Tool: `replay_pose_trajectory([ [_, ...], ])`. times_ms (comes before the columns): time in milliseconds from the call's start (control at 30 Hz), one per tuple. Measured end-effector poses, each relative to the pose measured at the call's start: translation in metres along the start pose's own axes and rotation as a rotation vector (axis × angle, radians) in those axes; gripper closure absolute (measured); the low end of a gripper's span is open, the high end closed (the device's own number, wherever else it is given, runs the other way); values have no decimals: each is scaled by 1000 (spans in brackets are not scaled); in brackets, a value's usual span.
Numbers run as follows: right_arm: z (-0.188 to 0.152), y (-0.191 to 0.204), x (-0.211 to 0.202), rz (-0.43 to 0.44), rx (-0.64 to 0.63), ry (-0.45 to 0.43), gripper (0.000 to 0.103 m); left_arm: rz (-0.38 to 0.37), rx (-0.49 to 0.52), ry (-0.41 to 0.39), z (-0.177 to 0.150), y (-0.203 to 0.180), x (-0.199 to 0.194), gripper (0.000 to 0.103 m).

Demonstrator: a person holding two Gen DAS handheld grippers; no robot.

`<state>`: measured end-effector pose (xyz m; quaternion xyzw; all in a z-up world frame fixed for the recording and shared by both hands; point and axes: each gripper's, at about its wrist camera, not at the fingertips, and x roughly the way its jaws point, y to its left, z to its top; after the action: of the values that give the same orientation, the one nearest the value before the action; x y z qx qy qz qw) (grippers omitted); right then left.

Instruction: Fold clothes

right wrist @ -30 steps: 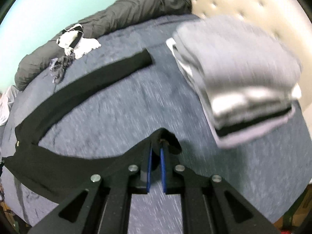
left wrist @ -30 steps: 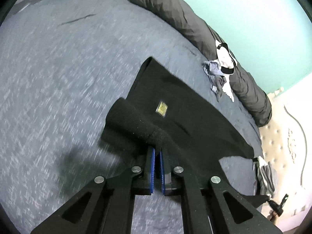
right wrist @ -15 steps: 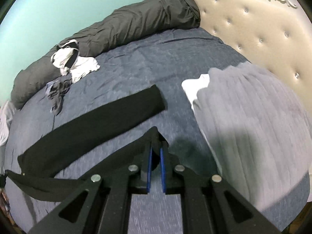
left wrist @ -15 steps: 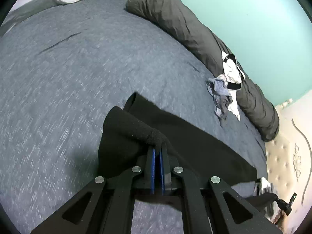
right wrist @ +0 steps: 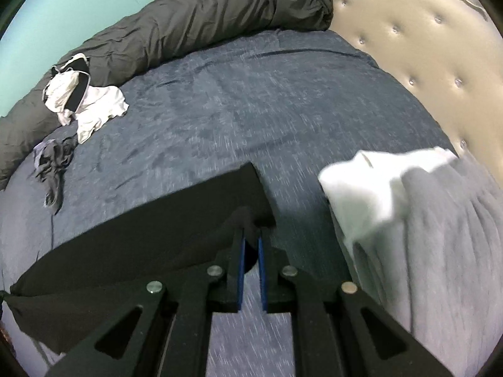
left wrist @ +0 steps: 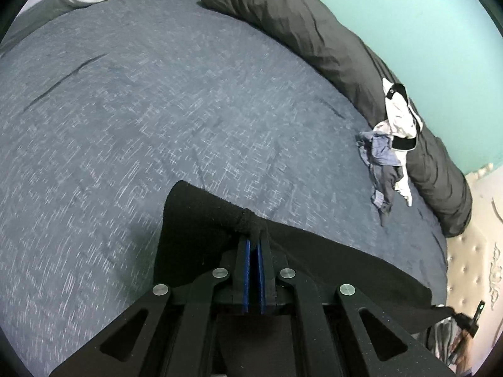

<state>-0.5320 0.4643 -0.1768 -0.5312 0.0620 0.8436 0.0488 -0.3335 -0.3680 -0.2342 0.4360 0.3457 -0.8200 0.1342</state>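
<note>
Left gripper [left wrist: 253, 240], jaws pinched together on a bunched edge of the black garment [left wrist: 330, 267]; right gripper [right wrist: 250, 238], jaws nearly closed, clamping the garment's [right wrist: 151, 242] other end. Between them the garment stretches as a long dark band low over the bed [left wrist: 157, 100], near the lower edge of both views. Rolled dark duvet [left wrist: 330, 44] lies along the far side against the teal wall [left wrist: 424, 15]. Tufted headboard [right wrist: 408, 47] stands far right in the right view. Grey-and-white folded stack [right wrist: 424, 220] sits right of the right gripper. Loose white and grey clothes [right wrist: 78, 100] rest against the duvet.
</note>
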Motion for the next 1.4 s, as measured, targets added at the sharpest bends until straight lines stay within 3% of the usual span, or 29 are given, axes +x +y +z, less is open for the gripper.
replay_pose_trajectory([
  [200, 32, 15, 37, -33, 0, 6, 96, 23, -2, 3, 11, 4, 16, 99],
  [333, 36, 16, 71, -31, 32, 13, 96, 56, 3, 17, 10, 6, 33, 99],
  [433, 33, 18, 82, 8, 8, -48, 90, 73, 14, 33, 5, 7, 49, 97],
  [533, 28, 13, 79, -36, -18, -127, 83, 89, 84, 31, -2, 0, 57, 93],
  [633, 21, 0, 70, -25, -6, -175, 82, 82, 84, 16, -8, 1, 52, 88],
  [700, 12, -5, 60, -1, -13, -215, 76, 86, 85, 7, -13, 2, 44, 80],
  [733, 7, -8, 58, 22, -15, -225, 62, 93, 91, 2, -15, 2, 39, 73],
  [767, 1, -10, 57, 47, -7, -225, 56, 101, 95, -10, -17, 2, 32, 56],
  [800, -5, -13, 58, 77, 10, -215, 51, 109, 98, -24, -18, 3, 24, 46],
  [967, -36, -28, 78, 165, 106, -159, 42, 83, 62, -60, -34, 24, -9, 45],
  [1100, -56, -35, 96, 267, 192, -118, 39, 26, 21, -42, -56, 44, -24, 42],
  [1233, -64, -28, 109, 289, 195, -108, 38, -34, -25, 3, -86, 62, -16, 38],
  [1400, -66, -18, 121, 321, 222, -117, 37, -104, -73, -21, -108, 71, -13, 29],
])
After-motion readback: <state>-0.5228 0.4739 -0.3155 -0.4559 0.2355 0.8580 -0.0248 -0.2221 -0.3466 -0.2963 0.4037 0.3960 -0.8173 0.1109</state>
